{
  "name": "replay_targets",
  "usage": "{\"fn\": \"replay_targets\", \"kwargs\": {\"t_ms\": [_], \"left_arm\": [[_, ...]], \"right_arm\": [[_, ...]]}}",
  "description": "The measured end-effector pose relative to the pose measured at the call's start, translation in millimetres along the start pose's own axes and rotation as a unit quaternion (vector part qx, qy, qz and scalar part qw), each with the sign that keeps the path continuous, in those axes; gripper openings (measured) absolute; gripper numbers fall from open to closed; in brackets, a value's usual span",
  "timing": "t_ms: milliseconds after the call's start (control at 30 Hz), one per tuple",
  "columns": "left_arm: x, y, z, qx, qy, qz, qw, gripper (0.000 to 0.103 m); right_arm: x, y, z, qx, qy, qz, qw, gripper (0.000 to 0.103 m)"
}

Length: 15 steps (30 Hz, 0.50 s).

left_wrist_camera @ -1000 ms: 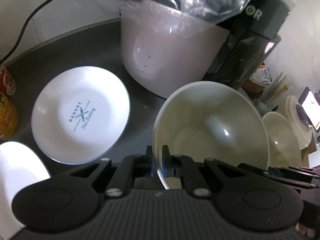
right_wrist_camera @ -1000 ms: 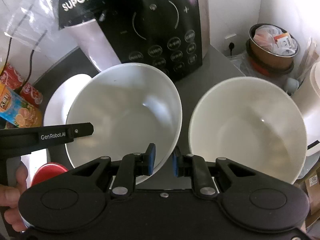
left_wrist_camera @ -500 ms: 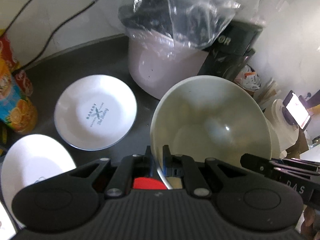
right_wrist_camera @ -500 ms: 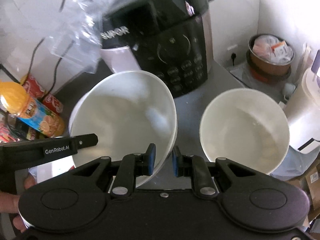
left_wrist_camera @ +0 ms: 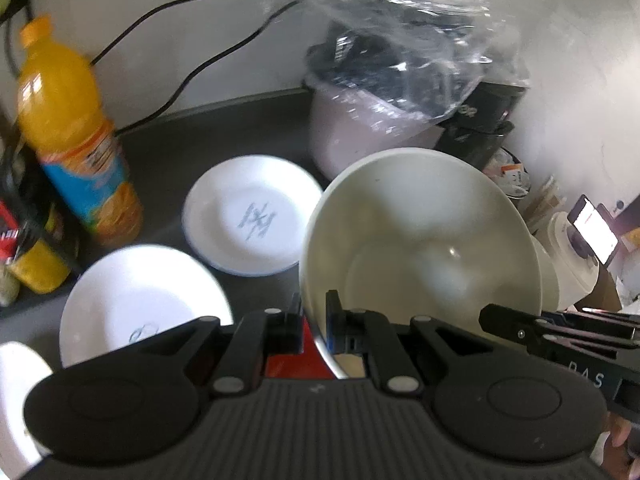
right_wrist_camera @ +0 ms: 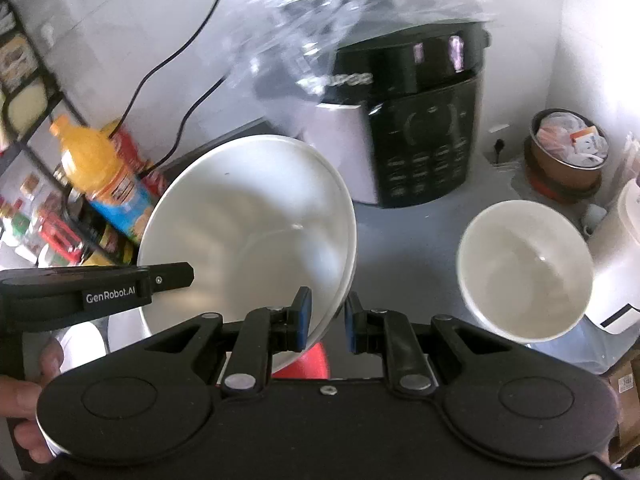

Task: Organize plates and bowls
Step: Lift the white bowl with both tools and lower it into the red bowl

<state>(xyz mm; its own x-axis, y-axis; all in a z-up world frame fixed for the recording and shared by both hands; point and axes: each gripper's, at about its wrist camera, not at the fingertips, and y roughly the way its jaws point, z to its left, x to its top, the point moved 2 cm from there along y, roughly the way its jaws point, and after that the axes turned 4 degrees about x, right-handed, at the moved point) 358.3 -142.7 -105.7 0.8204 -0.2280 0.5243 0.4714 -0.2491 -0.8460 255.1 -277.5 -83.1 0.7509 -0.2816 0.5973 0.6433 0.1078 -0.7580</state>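
My left gripper (left_wrist_camera: 314,326) is shut on the near rim of a large white bowl (left_wrist_camera: 420,236) and holds it above the dark counter. My right gripper (right_wrist_camera: 327,322) is shut on the opposite rim of the same bowl (right_wrist_camera: 248,224); two nested rims show there. A second white bowl (right_wrist_camera: 524,272) stands on the grey counter to the right. Two white printed plates lie on the counter, one farther (left_wrist_camera: 252,216) and one nearer (left_wrist_camera: 140,300). A third white plate edge (left_wrist_camera: 16,392) shows at the lower left.
A SUPOR cooker (right_wrist_camera: 420,120) and a white pot under a plastic bag (left_wrist_camera: 384,92) stand at the back. An orange juice bottle (left_wrist_camera: 76,136) and a rack of jars are at the left. A red lid (left_wrist_camera: 300,356) lies below the bowl. A brown tub (right_wrist_camera: 568,156) sits far right.
Both grippers have risen and pulled back with the bowl, so the counter, plates and second bowl look smaller and farther. The juice bottle has come into full view.
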Motion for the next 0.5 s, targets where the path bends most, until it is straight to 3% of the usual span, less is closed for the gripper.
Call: {"fn": "replay_targets", "kwargs": {"t_ms": [500], "left_arm": [[-42,2,38,-0.003,-0.022,0.033,0.9992,0.009]], "right_arm": [[-34,12,33,-0.004,-0.027,0.032,0.999,0.017]]}}
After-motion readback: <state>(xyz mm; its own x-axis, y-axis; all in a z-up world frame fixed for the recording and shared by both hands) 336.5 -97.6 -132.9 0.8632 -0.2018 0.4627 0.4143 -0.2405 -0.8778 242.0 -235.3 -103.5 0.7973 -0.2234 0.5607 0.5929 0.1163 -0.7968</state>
